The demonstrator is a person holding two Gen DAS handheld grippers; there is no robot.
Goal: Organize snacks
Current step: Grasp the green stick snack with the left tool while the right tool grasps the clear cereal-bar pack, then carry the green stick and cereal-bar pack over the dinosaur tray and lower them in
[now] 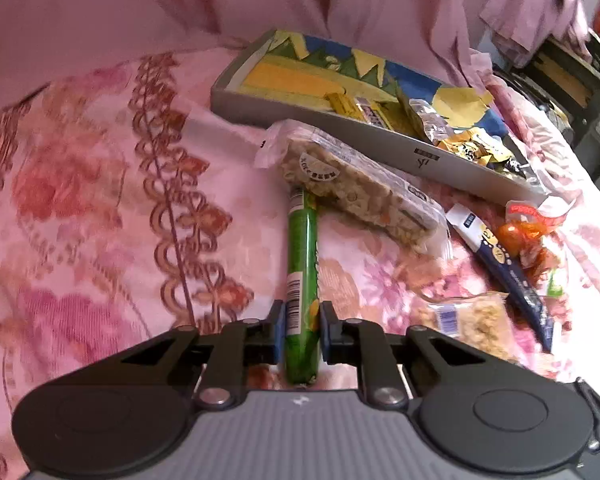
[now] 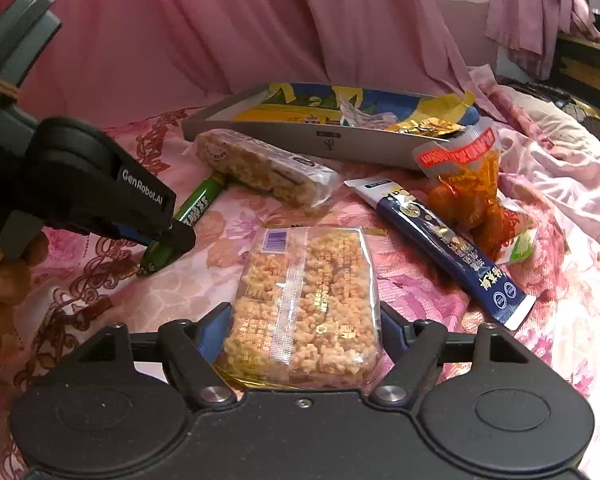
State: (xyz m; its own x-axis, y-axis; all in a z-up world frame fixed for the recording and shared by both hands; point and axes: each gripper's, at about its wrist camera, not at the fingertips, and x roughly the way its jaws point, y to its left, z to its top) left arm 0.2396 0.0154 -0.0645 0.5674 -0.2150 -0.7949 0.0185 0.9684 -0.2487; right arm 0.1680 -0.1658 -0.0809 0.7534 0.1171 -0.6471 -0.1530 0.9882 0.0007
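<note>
Left wrist view first: my left gripper (image 1: 303, 326) has its blue pads pinched tight on the near end of a green tube snack (image 1: 302, 280), which lies on the pink flowery bedspread (image 1: 80, 208) pointing straight away from me. Its far tip is tucked under the end of a long clear-wrapped cereal bar (image 1: 356, 188), so that bar sits right across the way ahead. Over on the right wrist cam, my right gripper (image 2: 302, 338) has its fingers spread around a flat clear pack of puffed rice cake (image 2: 306, 304); the pack sits between the pads, and I honestly can't tell whether they're pressing on it or just flanking it. Just right of that pack there's a navy stick sachet (image 2: 440, 248) lying diagonally, and beside it an orange candy bag (image 2: 468, 188) with a red label, crowding that side. Further back, touching or nearly touching the cereal bar, is the grey tray (image 1: 380, 140) with a yellow and blue picture inside and a heap of gold wrappers (image 1: 468, 144) at its right end. Pink curtain (image 2: 220, 40) behind everything.
</note>
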